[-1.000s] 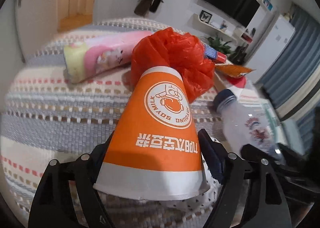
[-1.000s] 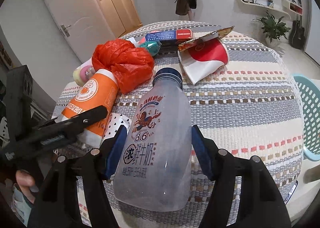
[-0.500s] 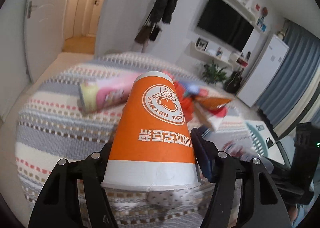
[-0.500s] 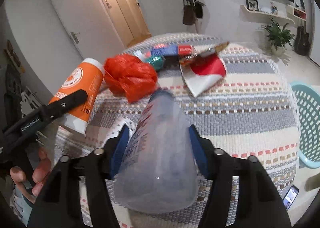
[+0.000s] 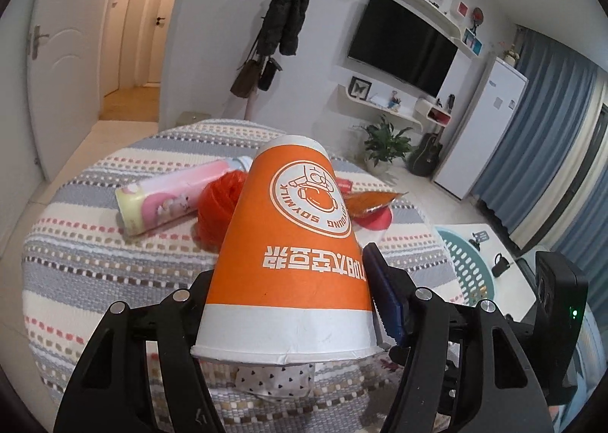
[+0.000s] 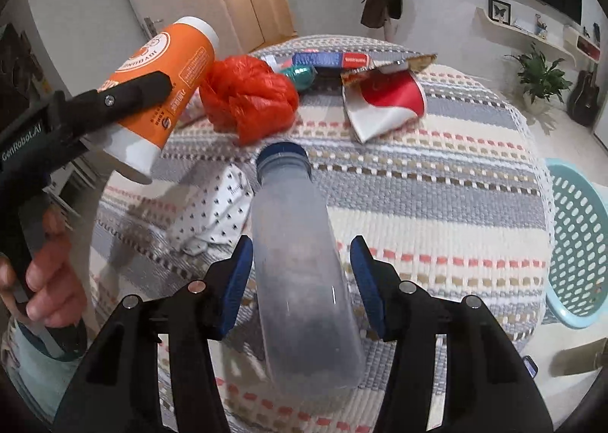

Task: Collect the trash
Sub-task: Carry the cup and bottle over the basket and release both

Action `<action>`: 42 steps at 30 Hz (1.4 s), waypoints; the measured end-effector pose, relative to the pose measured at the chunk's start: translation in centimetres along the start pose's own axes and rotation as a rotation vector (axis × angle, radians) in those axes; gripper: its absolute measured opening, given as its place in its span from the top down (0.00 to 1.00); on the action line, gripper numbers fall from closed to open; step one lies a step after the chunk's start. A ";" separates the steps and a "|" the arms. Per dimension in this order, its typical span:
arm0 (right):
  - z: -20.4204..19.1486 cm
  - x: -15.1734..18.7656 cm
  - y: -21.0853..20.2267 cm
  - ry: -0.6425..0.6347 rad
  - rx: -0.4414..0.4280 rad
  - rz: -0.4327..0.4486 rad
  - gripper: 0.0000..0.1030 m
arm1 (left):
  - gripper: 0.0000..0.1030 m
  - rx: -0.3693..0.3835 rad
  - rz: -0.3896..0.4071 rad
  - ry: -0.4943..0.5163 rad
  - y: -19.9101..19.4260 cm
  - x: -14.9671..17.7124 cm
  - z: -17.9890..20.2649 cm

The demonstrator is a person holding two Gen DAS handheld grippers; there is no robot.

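Two handheld grippers work above a round desk [image 6: 437, 182] covered with a striped woven cloth. The left gripper [image 5: 288, 281] has its jaws closed on an orange paper cup [image 5: 292, 243] printed with a round soy milk logo; the cup is held off the desk, its open mouth toward the camera and its base pointing away. In the right wrist view the same cup [image 6: 159, 91] hangs in the air over the desk's left edge.

The right gripper [image 6: 300, 273] has its jaws closed on the sides of a cloudy plastic bottle [image 6: 300, 273] with a dark blue cap, also raised above the cloth, cap pointing toward the far edge.

On the desk lie more items: a crumpled red plastic bag [image 6: 249, 98] near the far left, a flattened red and white paper cup [image 6: 383, 102] near the far edge, a blue and red packet [image 6: 330, 60] behind them, a white wrapper with small dots [image 6: 212, 208] near the left edge, and a pink and yellow tube [image 5: 171, 201] shown in the left wrist view.

A teal perforated basket [image 6: 577, 239] sits just past the desk's right edge.
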State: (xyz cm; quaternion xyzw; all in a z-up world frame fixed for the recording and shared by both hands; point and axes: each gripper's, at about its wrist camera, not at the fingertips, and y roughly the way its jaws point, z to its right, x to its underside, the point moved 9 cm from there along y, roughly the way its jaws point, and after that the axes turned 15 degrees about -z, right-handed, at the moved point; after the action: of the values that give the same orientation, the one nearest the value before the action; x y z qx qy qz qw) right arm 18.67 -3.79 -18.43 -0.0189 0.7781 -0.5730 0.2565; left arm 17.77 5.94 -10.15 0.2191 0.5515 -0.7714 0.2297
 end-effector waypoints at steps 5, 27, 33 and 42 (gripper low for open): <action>0.4 0.5 2.0 0.024 0.013 -0.072 0.43 | 0.39 0.001 0.005 -0.005 -0.3 0.7 0.0; 2.4 -3.7 -7.8 0.055 -0.166 0.231 0.58 | 0.39 -0.003 0.124 0.097 -4.0 -4.6 5.9; 8.6 -4.1 -12.6 0.148 -0.068 0.358 0.58 | 0.39 0.017 0.128 0.187 -2.6 -7.0 11.6; 21.3 -1.9 -13.6 0.386 0.101 0.413 0.58 | 0.38 0.034 0.041 0.316 4.4 -8.0 20.8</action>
State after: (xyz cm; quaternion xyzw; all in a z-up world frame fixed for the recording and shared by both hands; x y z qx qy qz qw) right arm 25.64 -26.66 -9.94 0.2621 0.7705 -0.5396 0.2154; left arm 25.04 -14.24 -2.59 0.3526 0.5630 -0.7318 0.1521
